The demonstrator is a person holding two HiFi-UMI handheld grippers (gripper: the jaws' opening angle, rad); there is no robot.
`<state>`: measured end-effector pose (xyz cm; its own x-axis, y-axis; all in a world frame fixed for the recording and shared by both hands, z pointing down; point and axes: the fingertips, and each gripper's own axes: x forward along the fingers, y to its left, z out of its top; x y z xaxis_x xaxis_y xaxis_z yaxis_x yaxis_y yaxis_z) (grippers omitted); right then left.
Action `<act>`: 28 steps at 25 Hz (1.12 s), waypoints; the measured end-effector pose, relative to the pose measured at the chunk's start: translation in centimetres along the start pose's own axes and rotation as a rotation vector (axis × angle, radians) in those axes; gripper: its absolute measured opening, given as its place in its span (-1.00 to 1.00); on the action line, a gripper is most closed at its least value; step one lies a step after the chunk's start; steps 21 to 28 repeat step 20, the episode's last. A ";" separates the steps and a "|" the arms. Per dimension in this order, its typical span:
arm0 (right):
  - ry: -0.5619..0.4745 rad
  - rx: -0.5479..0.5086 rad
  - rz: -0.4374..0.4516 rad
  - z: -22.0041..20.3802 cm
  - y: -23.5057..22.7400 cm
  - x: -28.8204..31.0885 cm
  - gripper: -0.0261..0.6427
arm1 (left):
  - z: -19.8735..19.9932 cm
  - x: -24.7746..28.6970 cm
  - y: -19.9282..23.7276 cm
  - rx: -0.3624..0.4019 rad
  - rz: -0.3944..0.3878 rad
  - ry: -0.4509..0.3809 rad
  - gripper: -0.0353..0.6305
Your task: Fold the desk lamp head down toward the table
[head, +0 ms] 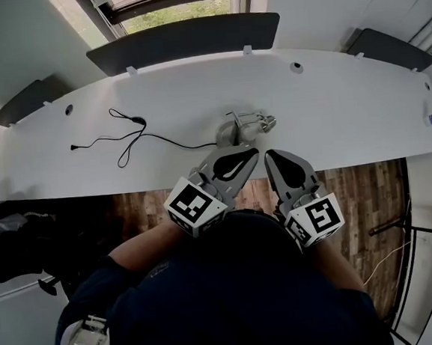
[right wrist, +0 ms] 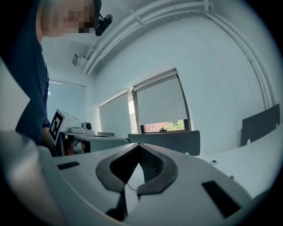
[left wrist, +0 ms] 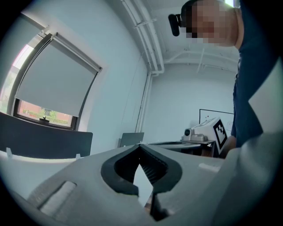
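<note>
A small silver desk lamp (head: 242, 126) lies low on the white desk (head: 346, 111), near its front edge, with a black cable (head: 126, 134) trailing off to the left. My left gripper (head: 253, 152) is held just in front of the lamp, over the desk's edge, jaws shut and empty. My right gripper (head: 270, 156) hangs beside it, also shut with nothing in it. Neither touches the lamp. In the left gripper view the left gripper's jaws (left wrist: 140, 146) meet at the tips; in the right gripper view the right gripper's jaws (right wrist: 139, 145) do too. The lamp is hidden in both gripper views.
Dark partition panels (head: 182, 39) stand along the desk's far edge, with a window behind. Wooden floor (head: 368, 192) shows below the desk's front edge. Dark bags or gear (head: 15, 242) sit at the left. The person's torso fills the bottom of the head view.
</note>
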<state>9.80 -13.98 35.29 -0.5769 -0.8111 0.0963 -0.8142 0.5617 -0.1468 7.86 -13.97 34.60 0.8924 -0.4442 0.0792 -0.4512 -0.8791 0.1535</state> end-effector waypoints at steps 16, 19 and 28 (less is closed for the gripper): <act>-0.003 -0.009 0.008 0.4 0.2 -0.5 -0.89 | -0.1 -0.3 -0.4 -0.010 0.005 0.000 -0.88; 0.001 -0.010 0.010 0.2 0.2 -0.7 -0.89 | -0.1 -0.3 -0.5 0.000 0.006 0.003 -0.88; 0.002 -0.010 0.010 0.1 0.2 -0.7 -0.89 | -0.1 -0.2 -0.5 0.005 0.006 0.004 -0.88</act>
